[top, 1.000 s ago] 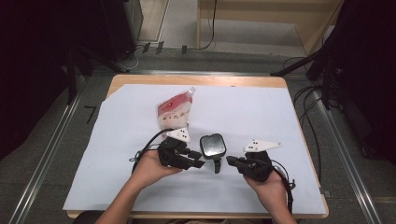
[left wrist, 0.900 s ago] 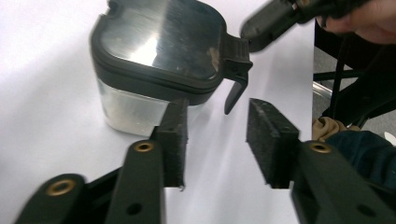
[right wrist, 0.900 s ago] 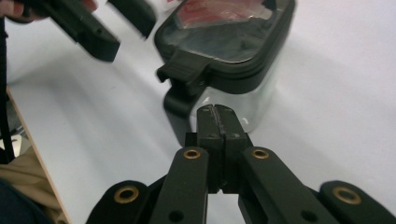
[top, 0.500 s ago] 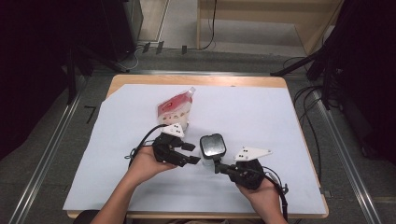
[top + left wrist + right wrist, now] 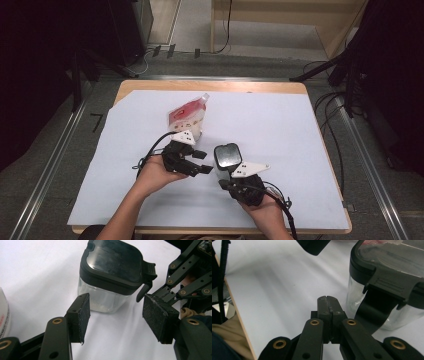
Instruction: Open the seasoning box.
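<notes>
Jar (image 5: 227, 156) with the clear walls and the black flip lid (image 5: 115, 263) stands upright on the white-covered surface (image 5: 300, 130), just ahead of my two tools and between them. Its latch tab (image 5: 148, 271) hangs over the side that faces my right tool (image 5: 328, 305), which sits low and just beside the jar, with the tab slightly above and to one side of its tip. That tool's jaws are pressed together with nothing between them. My left tool (image 5: 113, 315) has its jaws apart; they have just been opening, and nothing lies between the pads (image 5: 85, 315), only bare surface, with the jar's glass wall a little beyond them.

The step in hand, as I judge it, is steadying the jar so the lid can be worked. To do it well, I would bring the left tool forward until the pads straddle the glass body below the lid's rim, then clamp squarely on flat walls, not on a corner. The closed right tool could then nudge up under the tab. Pushing before the jar is clamped would likely slide or tip it.

Farther off behind my left tool lies a red-and-white pouch (image 5: 187, 117), well out of the way.
</notes>
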Available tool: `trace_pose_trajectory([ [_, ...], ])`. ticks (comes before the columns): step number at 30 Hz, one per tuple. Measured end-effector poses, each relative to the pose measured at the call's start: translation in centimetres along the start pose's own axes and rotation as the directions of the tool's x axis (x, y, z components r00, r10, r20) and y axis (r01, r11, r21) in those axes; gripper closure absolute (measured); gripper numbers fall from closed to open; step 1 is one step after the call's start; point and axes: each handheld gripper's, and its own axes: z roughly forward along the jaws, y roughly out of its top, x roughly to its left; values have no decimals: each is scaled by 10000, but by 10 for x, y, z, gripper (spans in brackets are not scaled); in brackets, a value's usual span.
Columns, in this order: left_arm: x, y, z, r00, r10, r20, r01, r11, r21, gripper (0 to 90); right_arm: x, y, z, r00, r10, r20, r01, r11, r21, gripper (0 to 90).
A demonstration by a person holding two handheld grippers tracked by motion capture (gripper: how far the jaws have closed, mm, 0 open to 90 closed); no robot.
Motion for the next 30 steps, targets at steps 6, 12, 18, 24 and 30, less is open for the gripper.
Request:
trace_pose_trajectory([
  [6,0,0,-1,10000,23,-85,-23,10000,-27,398,-6,0,-1,9997,167,171,-167,9999,21,900],
  [12,1,0,-2,9999,63,-146,-64,10000,-62,394,-10,-1,-5,9993,196,314,-196,9998,-13,900],
  [18,0,1,-2,9998,37,-205,-39,9999,-118,377,-21,-4,-14,9992,167,369,-171,9998,100,900],
  [24,-1,2,0,9995,172,-263,-178,9995,-254,363,-35,-7,-23,9979,476,436,-480,9988,79,900],
  [30,-3,4,6,9996,201,-191,-204,9996,-194,349,-50,-10,-31,9954,836,458,-840,9964,72,900],
])
